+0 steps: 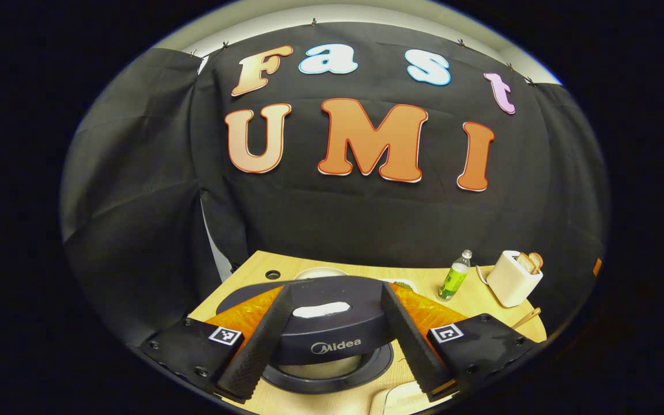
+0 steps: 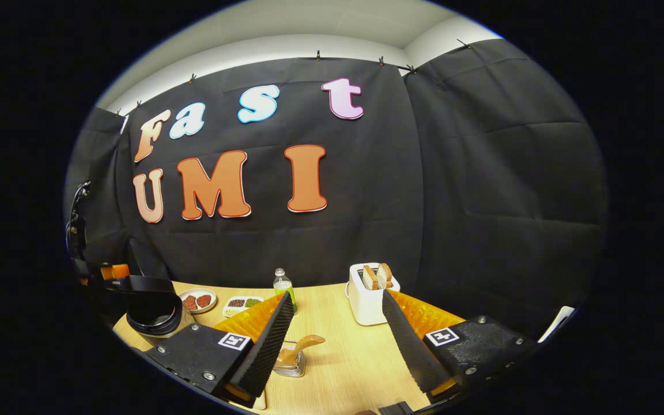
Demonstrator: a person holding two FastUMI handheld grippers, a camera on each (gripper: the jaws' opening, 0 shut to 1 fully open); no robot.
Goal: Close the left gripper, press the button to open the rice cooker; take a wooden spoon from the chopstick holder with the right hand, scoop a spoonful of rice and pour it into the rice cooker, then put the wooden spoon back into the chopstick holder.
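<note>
Left gripper view: my left gripper (image 1: 332, 340) hangs wide open and empty over the rice cooker (image 1: 332, 328), whose lid stands raised.
Right gripper view: my right gripper (image 2: 338, 346) is spread wide, holding nothing; the wooden spoon (image 2: 297, 349) sits in the chopstick holder (image 2: 291, 366) just ahead on the table (image 2: 343, 357), rice cooker far left.

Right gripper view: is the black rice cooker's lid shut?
No, the black rice cooker stands with its lid raised, its round inner rim exposed.
</note>
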